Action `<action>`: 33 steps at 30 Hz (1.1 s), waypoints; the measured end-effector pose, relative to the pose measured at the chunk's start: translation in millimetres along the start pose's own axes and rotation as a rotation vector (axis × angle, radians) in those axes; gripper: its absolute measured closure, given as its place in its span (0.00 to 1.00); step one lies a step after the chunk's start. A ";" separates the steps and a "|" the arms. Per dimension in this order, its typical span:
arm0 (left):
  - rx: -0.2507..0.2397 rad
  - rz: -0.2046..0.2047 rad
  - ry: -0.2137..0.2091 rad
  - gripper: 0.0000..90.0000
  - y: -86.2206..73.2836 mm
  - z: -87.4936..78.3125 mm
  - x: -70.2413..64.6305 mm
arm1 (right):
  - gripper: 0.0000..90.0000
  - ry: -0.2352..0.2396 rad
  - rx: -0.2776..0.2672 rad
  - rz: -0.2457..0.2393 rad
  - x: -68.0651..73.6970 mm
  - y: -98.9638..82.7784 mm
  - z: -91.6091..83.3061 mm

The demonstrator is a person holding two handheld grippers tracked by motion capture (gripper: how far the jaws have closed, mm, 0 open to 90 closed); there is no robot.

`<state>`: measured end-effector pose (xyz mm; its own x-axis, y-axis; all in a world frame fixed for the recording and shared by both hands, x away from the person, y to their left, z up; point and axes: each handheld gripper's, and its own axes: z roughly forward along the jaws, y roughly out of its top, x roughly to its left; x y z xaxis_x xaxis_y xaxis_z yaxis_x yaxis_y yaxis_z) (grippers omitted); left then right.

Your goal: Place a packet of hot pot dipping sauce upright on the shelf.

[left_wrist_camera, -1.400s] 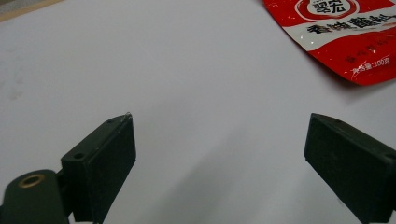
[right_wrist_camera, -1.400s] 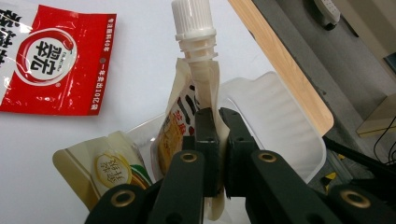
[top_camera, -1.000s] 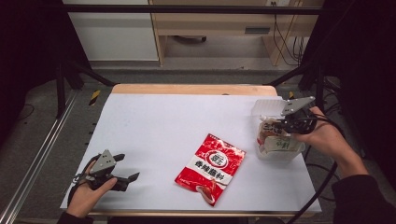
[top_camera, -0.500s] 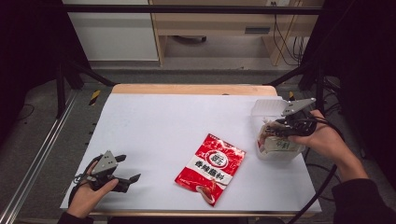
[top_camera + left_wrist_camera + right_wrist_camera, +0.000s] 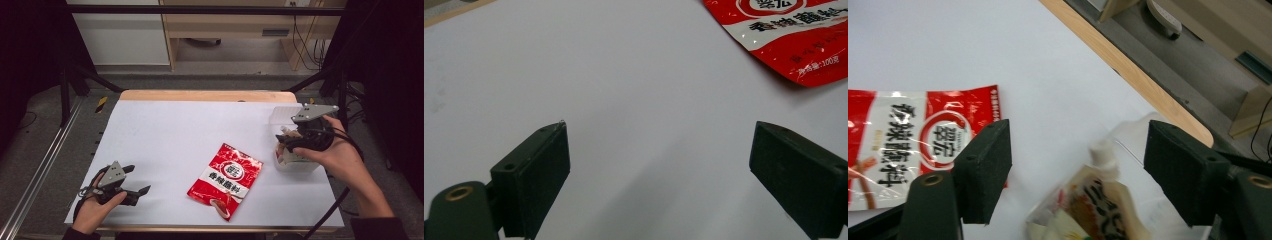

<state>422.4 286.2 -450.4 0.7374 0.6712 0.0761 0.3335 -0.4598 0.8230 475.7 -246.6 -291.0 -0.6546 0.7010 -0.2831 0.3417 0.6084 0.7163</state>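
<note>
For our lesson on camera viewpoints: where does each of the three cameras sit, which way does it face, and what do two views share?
High view: above the table, looking forward and down; both hands, left gripper, right gripper.
Left gripper view: between open jaws, over the white table.
Right gripper view: open jaws above a clear container.
Shared: red sauce packet.
</note>
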 end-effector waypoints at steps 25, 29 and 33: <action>-0.005 -0.018 0.016 0.08 -0.6 -1.8 4.3 | 0.19 0.085 -0.010 -0.003 97.5 1.3 38.6; -0.006 -0.018 0.015 0.08 -0.4 -2.0 4.0 | 0.19 0.093 -0.022 0.020 101.6 -1.3 43.3; -0.008 -0.020 0.016 0.08 -0.6 -2.3 4.7 | 0.18 0.091 -0.033 0.047 105.2 -5.4 48.1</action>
<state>424.3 290.9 -449.2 0.7212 0.6893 0.0689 0.3432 -0.4419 0.8288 437.4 -158.3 -355.3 -0.6977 0.6906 -0.1906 0.3522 0.5624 0.7481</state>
